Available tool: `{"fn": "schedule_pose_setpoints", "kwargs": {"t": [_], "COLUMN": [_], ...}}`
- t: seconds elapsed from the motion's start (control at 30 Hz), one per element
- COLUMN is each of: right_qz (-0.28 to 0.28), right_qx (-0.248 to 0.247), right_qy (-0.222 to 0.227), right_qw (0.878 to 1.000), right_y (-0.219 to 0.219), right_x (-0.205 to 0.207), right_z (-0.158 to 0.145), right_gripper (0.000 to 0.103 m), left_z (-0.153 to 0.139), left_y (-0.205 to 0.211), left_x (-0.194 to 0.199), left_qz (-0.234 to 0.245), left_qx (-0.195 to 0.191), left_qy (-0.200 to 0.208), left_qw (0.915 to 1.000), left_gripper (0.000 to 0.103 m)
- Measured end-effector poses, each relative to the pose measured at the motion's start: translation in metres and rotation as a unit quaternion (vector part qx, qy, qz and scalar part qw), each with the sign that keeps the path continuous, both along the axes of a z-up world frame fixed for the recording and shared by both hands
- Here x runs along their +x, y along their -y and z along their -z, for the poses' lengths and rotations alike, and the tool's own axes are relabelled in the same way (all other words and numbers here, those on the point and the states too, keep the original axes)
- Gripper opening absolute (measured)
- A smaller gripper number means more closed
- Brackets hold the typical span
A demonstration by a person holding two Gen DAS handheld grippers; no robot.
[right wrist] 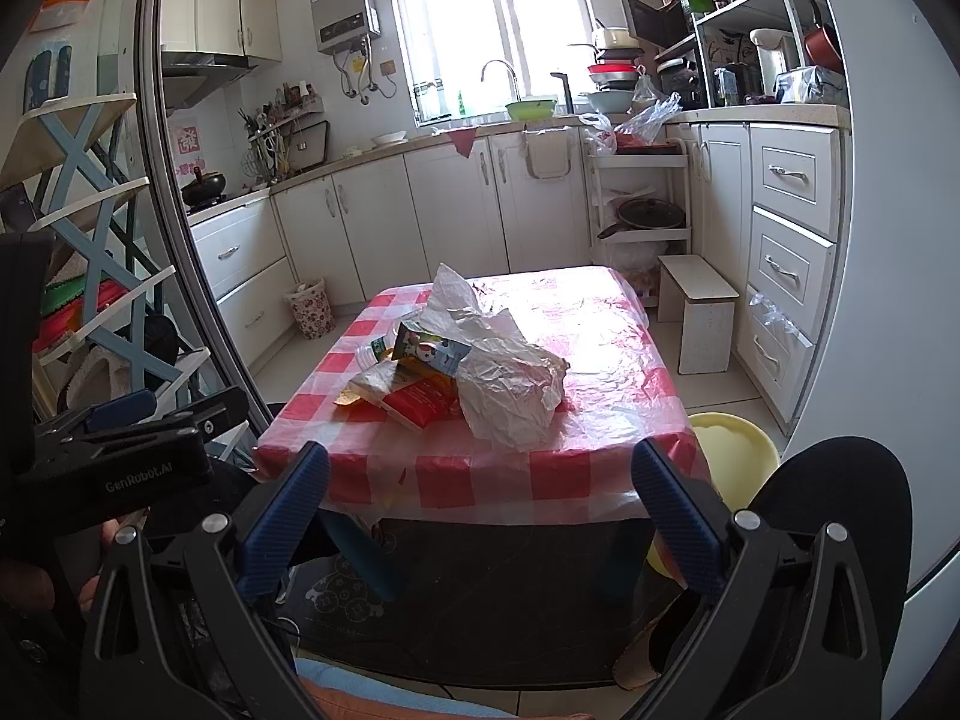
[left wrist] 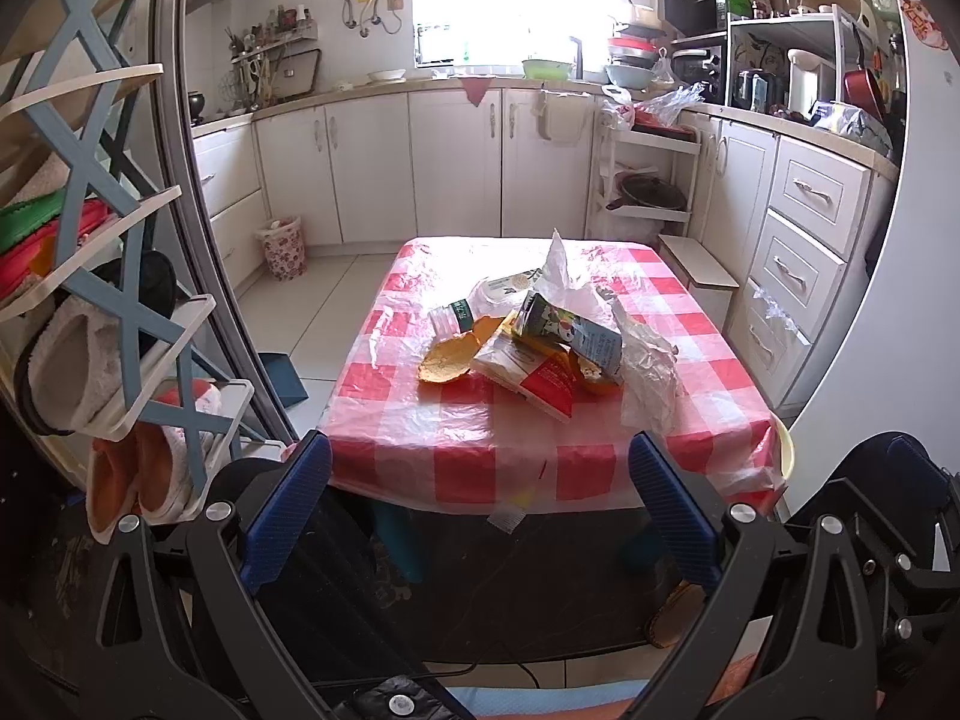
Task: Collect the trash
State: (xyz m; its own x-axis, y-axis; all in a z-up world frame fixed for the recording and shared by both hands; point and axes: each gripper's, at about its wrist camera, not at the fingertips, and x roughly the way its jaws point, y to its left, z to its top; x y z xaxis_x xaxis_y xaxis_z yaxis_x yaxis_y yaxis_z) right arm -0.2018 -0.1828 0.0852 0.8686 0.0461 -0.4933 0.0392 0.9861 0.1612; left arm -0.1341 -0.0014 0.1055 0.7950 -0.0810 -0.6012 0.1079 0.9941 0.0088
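A pile of trash lies on a small table with a red-and-white checked cloth (left wrist: 480,456) (right wrist: 600,384). In it are a milk carton (left wrist: 570,333) (right wrist: 435,351), a red-and-white carton (left wrist: 528,375) (right wrist: 414,399), orange peel (left wrist: 447,360), a clear plastic bottle (left wrist: 456,315) and crumpled white plastic bags (left wrist: 651,372) (right wrist: 510,384). My left gripper (left wrist: 480,462) is open and empty, short of the table's near edge. My right gripper (right wrist: 480,468) is open and empty, also short of the near edge. The left gripper's body shows in the right wrist view (right wrist: 120,444).
A yellow bin (right wrist: 729,444) stands by the table's right front corner. A floral waste basket (left wrist: 282,246) (right wrist: 310,306) stands by the cabinets at left. A white step stool (right wrist: 699,312) is at right. A shoe rack (left wrist: 120,300) and door frame are at left.
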Motion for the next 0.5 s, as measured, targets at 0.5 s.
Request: {"fn": "schedule_pose_setpoints", "kwargs": {"t": [0.5], "right_qz": [0.002], "right_qx": [0.003], "right_qy": [-0.043], "right_qw": [0.999], "right_y": [0.003], "right_x": [0.024], "right_z": [0.02], "right_gripper": [0.097], "left_z": [0.029], "left_y": [0.003], "left_x": [0.029], "left_qz": [0.002], "left_qx": [0.002], "left_qy": [-0.041], "left_qw": [0.9992], "left_gripper": [0.095]}}
